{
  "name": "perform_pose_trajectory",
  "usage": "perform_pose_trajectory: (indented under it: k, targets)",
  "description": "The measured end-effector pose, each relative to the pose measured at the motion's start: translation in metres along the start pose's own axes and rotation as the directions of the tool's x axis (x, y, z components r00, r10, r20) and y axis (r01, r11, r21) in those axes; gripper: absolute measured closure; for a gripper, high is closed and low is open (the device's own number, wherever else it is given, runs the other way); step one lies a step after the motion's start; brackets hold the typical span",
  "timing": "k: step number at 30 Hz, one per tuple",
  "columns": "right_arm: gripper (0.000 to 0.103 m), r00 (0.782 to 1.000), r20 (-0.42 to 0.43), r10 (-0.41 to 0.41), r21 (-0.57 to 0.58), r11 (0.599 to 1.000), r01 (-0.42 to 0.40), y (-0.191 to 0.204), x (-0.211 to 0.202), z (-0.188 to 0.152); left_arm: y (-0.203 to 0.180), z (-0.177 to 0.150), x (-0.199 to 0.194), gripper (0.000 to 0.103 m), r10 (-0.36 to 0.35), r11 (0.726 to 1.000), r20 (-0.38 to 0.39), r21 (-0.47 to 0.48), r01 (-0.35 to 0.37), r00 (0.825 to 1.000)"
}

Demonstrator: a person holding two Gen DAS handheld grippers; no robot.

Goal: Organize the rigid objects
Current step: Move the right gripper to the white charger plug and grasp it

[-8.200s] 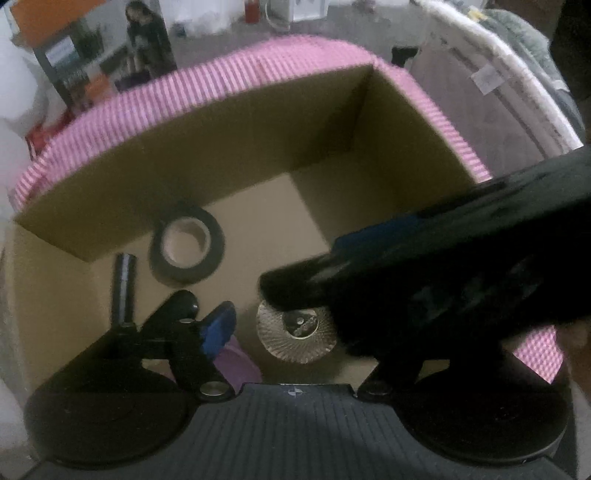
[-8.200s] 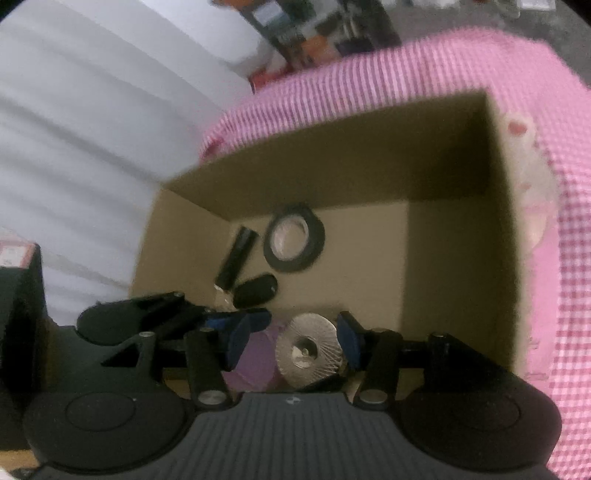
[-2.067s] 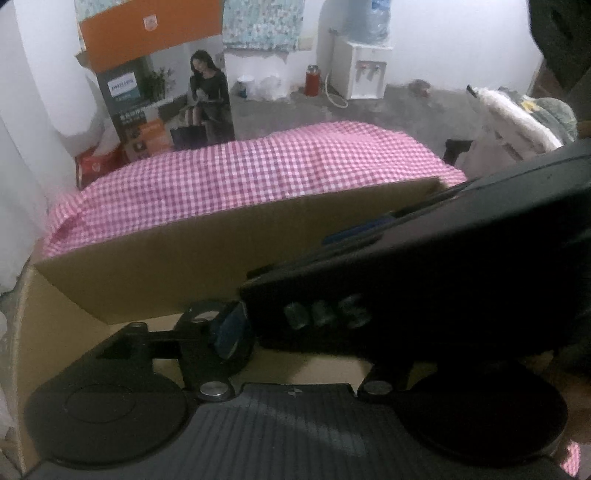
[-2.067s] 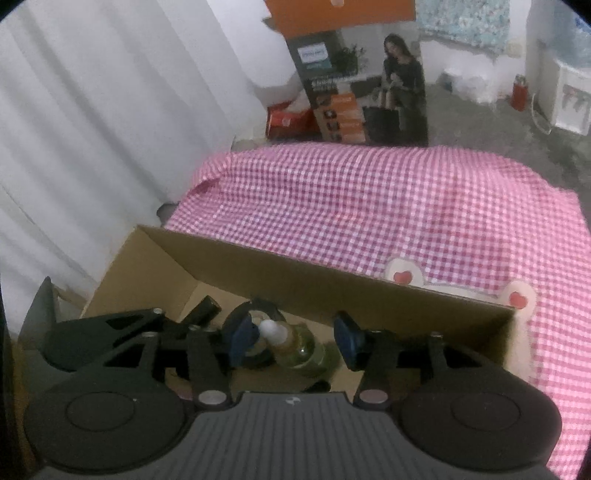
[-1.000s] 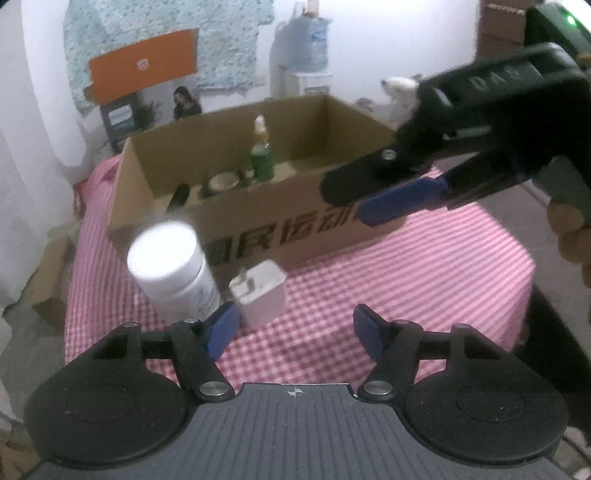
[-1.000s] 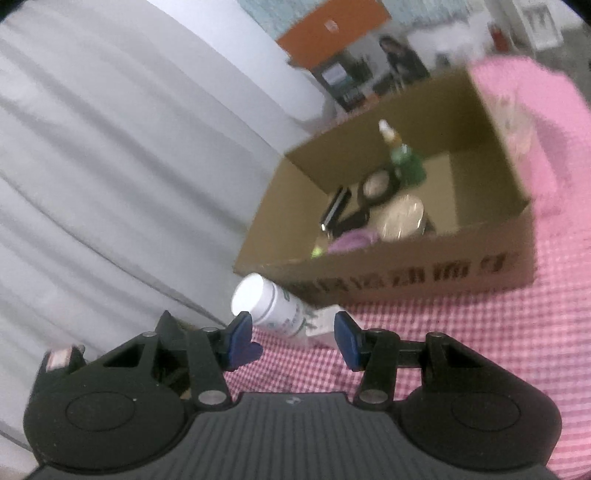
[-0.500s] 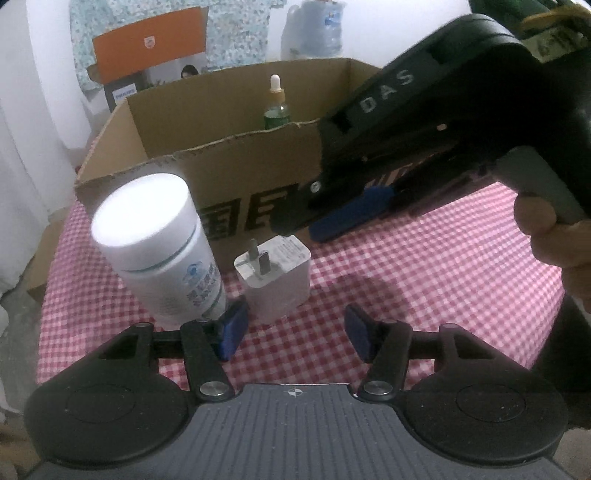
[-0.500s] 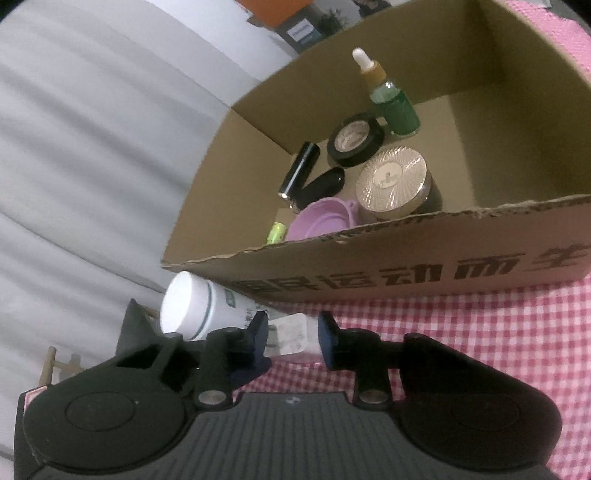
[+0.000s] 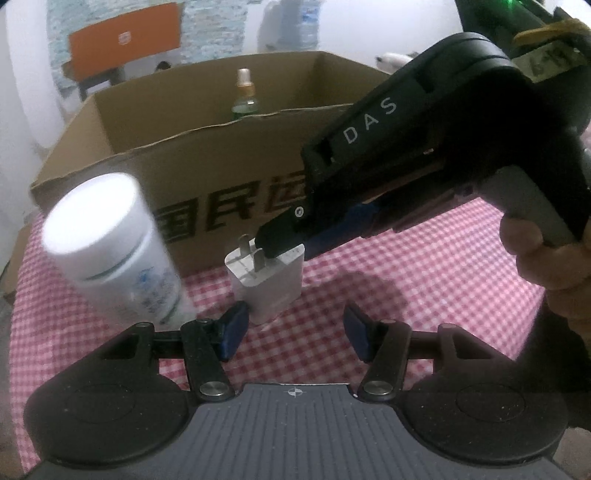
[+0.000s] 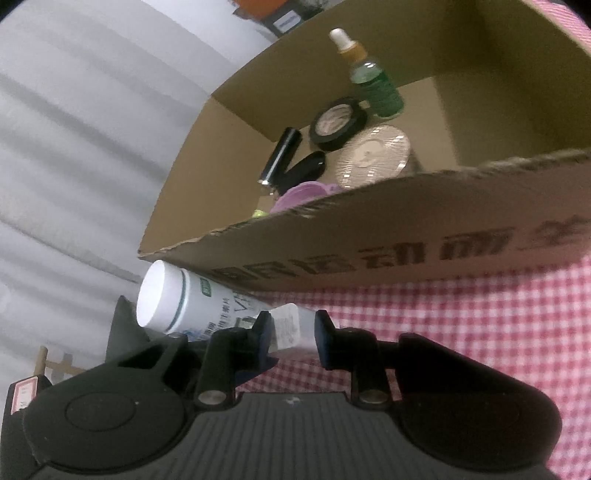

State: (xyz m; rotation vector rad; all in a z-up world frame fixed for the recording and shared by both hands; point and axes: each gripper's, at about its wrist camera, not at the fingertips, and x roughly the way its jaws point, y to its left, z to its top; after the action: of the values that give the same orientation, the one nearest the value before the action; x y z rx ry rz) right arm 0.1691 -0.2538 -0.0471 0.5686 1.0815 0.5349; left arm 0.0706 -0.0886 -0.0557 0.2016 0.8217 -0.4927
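wall (image 9: 332, 26) — white | curtain (image 10: 92, 129) — pale, pleated | tablecloth (image 9: 424, 266) — pink gingham

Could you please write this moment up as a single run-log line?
right hand-held gripper: closing, pads on white charger | left hand-held gripper: open, empty | white bottle: on cloth | cardboard box: partly filled

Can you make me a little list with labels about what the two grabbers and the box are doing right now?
right gripper: jaws just closed on the white charger
left gripper: open, holding nothing
white bottle: outside the box, beside the charger
cardboard box: holds green dropper bottle, tape roll, other items
surface: pink checked cloth
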Motion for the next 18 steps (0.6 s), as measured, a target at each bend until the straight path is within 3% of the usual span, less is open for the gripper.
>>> perform_pose_trajectory:
  k: [11, 18]
  targets:
    - [0.076, 0.997, 0.055, -0.061, 0.069, 0.996, 0.057, -0.026, -0.037, -0.014, -0.026, 0.002, 0.006, 0.046, -0.106, 0.992, 0.000, 0.064, 0.106, 0.994]
    - [0.076, 0.996, 0.064, -0.056, 0.099, 0.994, 0.049, -0.036, -0.046, -0.017, -0.026, 0.007, 0.007, 0.049, -0.057, 0.995, 0.012, 0.082, 0.056, 0.998]
